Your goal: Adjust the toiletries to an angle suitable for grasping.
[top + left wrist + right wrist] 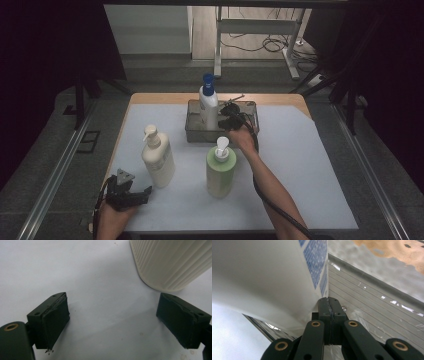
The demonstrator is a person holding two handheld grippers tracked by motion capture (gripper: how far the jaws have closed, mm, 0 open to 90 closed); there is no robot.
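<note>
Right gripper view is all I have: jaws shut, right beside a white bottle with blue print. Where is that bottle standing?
Observer: The white bottle stands upright in a metal tray at the far side of the table. It has a blue pump cap.
Operator: Other hand-held gripper?
Observer: The left hand-held gripper is at the near left edge of the table, jaws wide open with nothing between them. A ribbed cream bottle stands just ahead of it.
Operator: Anything between the two?
Observer: A green pump bottle stands upright mid-table, in front of the tray and beside the person's right forearm.
</note>
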